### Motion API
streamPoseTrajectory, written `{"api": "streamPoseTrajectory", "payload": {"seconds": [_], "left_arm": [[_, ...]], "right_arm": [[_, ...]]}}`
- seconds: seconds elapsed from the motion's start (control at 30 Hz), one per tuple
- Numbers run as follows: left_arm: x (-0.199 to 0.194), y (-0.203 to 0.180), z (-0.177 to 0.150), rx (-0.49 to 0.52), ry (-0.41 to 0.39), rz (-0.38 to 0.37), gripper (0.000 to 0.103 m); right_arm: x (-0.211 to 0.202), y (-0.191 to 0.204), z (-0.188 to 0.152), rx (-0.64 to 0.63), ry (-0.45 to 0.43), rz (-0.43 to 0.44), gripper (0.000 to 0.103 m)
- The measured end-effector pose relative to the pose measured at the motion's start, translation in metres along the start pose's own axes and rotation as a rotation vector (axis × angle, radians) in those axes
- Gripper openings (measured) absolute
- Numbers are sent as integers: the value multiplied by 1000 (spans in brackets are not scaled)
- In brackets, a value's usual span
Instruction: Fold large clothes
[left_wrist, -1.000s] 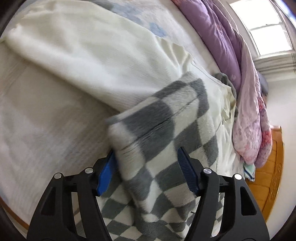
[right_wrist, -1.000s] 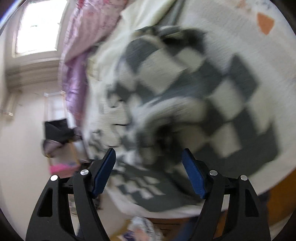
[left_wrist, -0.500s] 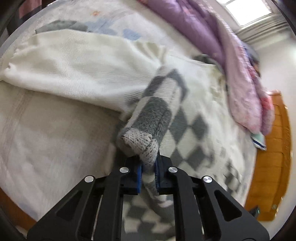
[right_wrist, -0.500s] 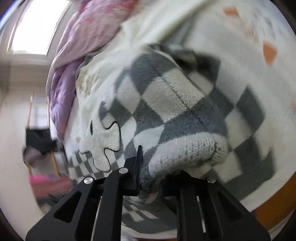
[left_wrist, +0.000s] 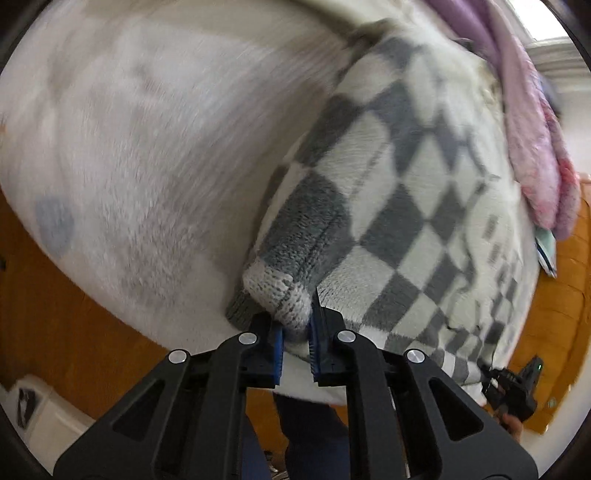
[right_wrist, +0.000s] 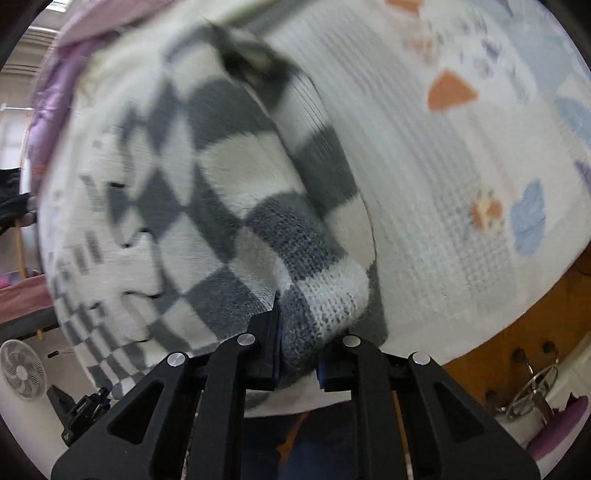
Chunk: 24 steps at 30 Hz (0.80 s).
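Nearest the left wrist camera, the left claw (left_wrist: 295, 341) was clamped on a bunched fold of the grey-and-white checked sweater (left_wrist: 399, 192), its blue pads (left_wrist: 277, 345) pressed against the knit from both sides. The pinched part was a ribbed hem corner, pulled up into a rounded lump just above the fingertips. In the right wrist view the right claw (right_wrist: 297, 356) was likewise squeezed shut on a thick roll of the same sweater (right_wrist: 221, 177) — the wool bulged out over the black fingers.

Below both claws, dark blue trouser legs (left_wrist: 314, 428) of the person showed at the bed's edge. Beyond the grips, the sweater lay spread across the bed (left_wrist: 122, 147), on a white fleecy cover (right_wrist: 461, 184) printed with orange and pale blue shapes. At the sweater's far corner, low on the right of the left view, the other black claw was seen gripping the hem.

Farther off, a pink and purple quilt (left_wrist: 532, 147) was heaped along the bed's far side, with an orange wooden bed frame (left_wrist: 561, 325) past it. A white fan (right_wrist: 22, 373) stood on the floor at the left of the right view — motion blur hid finer detail, and no writing could be read anywhere.
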<state>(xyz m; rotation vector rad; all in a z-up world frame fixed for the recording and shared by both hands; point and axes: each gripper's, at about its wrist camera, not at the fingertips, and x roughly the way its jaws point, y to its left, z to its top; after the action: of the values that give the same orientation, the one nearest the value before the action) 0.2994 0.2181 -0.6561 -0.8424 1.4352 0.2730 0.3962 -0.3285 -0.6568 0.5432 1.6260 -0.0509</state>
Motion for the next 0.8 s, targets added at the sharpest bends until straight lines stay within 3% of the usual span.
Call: {"api": "streamPoseTrajectory", "payload": {"seconds": [0.07, 0.17, 0.2, 0.23, 0.3, 0.43, 0.5, 0.57, 0.67, 0.73, 0.8], "left_arm": [[14, 4, 4, -26, -2, 13, 13], [21, 5, 11, -56, 26, 24, 25], [20, 4, 11, -50, 31, 34, 35], [17, 3, 11, -39, 26, 43, 56], [4, 1, 5, -15, 3, 31, 75], [-20, 20, -10, -36, -17, -29, 80], [-29, 31, -12, -78, -49, -56, 81], [-31, 43, -15, -145, -68, -81, 82], [-24, 51, -11, -187, -70, -71, 82], [-19, 48, -7, -184, -80, -72, 82], [-9, 44, -1, -162, -79, -45, 82]], "right_arm": [[14, 0, 5, 3, -4, -10, 15], [24, 5, 11, -9, 12, -40, 19], [23, 8, 12, -17, 25, -43, 23], [18, 10, 12, -14, 41, -49, 30], [2, 18, 10, -27, 52, -73, 37], [-37, 57, -3, -181, 39, -170, 38], [-53, 98, -5, -289, 7, -132, 37], [-59, 151, -4, -431, -50, -51, 19], [-44, 212, 9, -544, -82, 38, 3], [-20, 259, 26, -594, -99, 91, 2], [9, 290, 40, -606, -96, 63, 2]]}}
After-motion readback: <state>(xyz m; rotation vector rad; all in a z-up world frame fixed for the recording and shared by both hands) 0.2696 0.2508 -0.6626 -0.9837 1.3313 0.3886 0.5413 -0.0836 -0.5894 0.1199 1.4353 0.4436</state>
